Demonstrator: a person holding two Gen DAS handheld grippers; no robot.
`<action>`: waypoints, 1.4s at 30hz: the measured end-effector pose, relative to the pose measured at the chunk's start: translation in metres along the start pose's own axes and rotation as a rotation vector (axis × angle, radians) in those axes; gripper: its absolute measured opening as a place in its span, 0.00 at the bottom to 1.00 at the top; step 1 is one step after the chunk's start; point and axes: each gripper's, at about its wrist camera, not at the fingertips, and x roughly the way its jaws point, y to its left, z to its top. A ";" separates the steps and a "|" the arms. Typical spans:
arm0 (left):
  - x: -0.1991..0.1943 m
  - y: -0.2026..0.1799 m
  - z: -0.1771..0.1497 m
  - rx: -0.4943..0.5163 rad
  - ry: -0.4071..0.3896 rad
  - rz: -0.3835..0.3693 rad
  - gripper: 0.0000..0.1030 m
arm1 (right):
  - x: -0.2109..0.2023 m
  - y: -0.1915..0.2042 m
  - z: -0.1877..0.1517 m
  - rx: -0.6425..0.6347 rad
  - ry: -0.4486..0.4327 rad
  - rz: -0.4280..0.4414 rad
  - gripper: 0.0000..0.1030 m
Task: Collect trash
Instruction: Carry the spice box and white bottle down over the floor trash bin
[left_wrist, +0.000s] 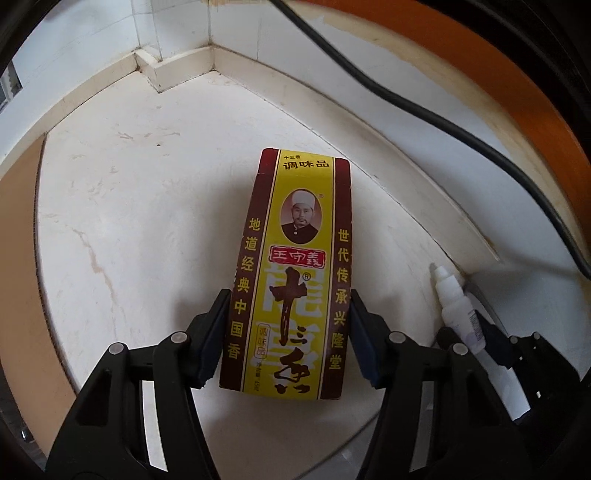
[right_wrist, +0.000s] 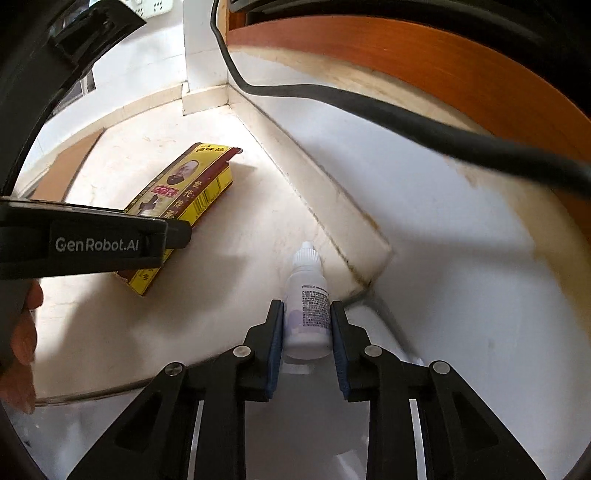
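A yellow and dark-red seasoning box (left_wrist: 295, 221) lies flat on the white marble counter (left_wrist: 129, 221), its long axis pointing away from me. My left gripper (left_wrist: 289, 295) straddles the near half of the box, both pads pressed against its long sides. A small white dropper bottle (right_wrist: 310, 280) lies by the end of a raised ledge, cap pointing away. My right gripper (right_wrist: 306, 306) is shut on the bottle's body, a pad against each side. The right wrist view shows the box (right_wrist: 192, 184) to the left under the left gripper's finger (right_wrist: 110, 240). The bottle (left_wrist: 456, 306) also shows at the right of the left wrist view.
A thick black cable (right_wrist: 369, 107) runs along the right above a white ledge (right_wrist: 332, 206) and an orange-brown wooden panel (right_wrist: 461, 55). White walls meet in a corner (left_wrist: 210, 48) behind the counter. A person's hand (right_wrist: 22, 332) holds the left gripper.
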 end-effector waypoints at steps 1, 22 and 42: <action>-0.005 0.000 -0.003 0.004 -0.003 -0.006 0.55 | -0.001 0.001 -0.001 0.012 -0.002 0.003 0.23; -0.180 0.008 -0.129 0.259 -0.083 -0.214 0.55 | -0.209 0.076 -0.083 0.328 -0.155 0.003 0.23; -0.313 0.115 -0.314 0.488 -0.096 -0.331 0.55 | -0.378 0.276 -0.245 0.507 -0.171 -0.067 0.23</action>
